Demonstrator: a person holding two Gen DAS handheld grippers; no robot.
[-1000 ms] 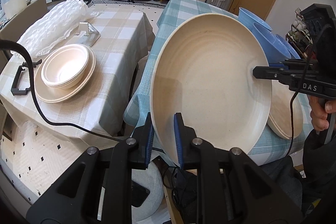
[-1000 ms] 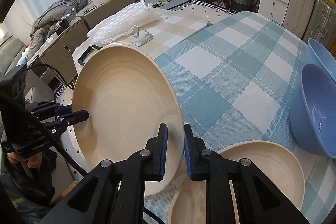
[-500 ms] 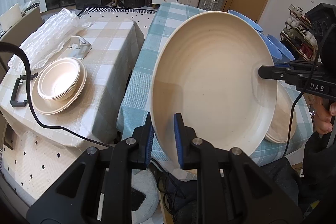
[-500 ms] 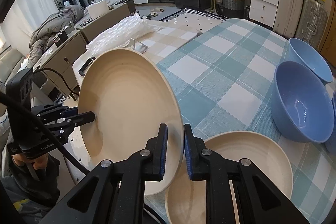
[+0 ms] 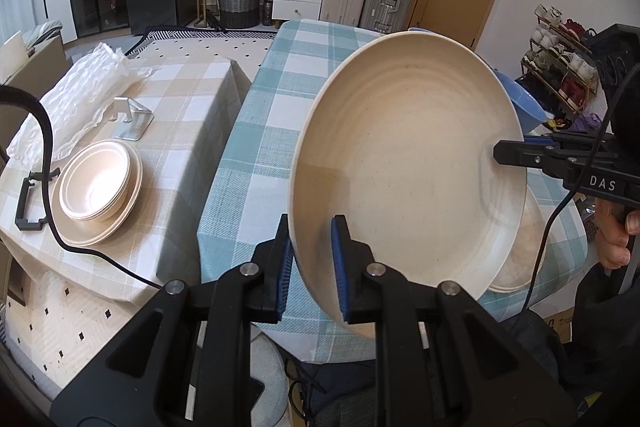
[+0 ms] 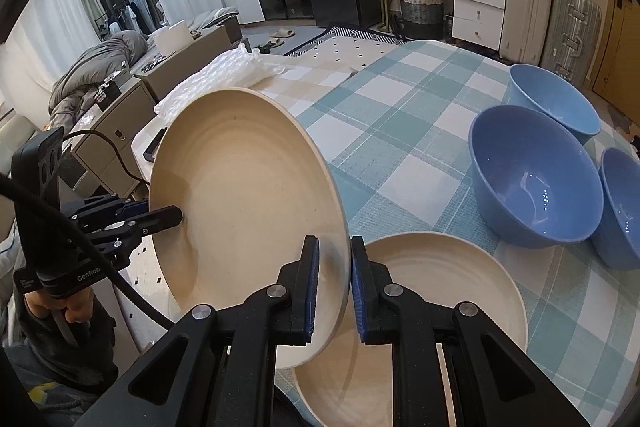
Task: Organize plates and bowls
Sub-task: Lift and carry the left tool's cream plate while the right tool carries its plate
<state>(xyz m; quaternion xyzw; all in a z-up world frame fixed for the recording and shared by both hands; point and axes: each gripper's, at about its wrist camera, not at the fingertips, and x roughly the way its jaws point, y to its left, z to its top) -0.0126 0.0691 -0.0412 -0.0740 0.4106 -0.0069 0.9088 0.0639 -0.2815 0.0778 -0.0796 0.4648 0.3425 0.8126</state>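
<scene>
A large cream plate [image 5: 408, 163] hangs tilted in the air between both grippers. My left gripper [image 5: 310, 247] is shut on its near rim, and my right gripper [image 6: 334, 267] is shut on the opposite rim of the same plate [image 6: 248, 211]. A second cream plate [image 6: 436, 299] lies flat on the blue-checked table [image 6: 400, 131] below. Three blue bowls [image 6: 536, 183] stand at the right of that table. On the beige-checked table [image 5: 188, 131] to the left, cream bowls [image 5: 96, 183] are nested on a cream plate [image 5: 80, 231].
Bubble wrap [image 5: 80, 99], a metal stand [image 5: 130, 119] and a black handle [image 5: 28, 203] lie on the beige table. A cable [image 5: 52, 187] crosses it. A gap separates the two tables. Drawers, suitcases and a basket line the far wall.
Both grippers have risen with the cream plate between them and drifted toward the near edge of the blue table. More of the plate lying below and the blue bowls now shows.
</scene>
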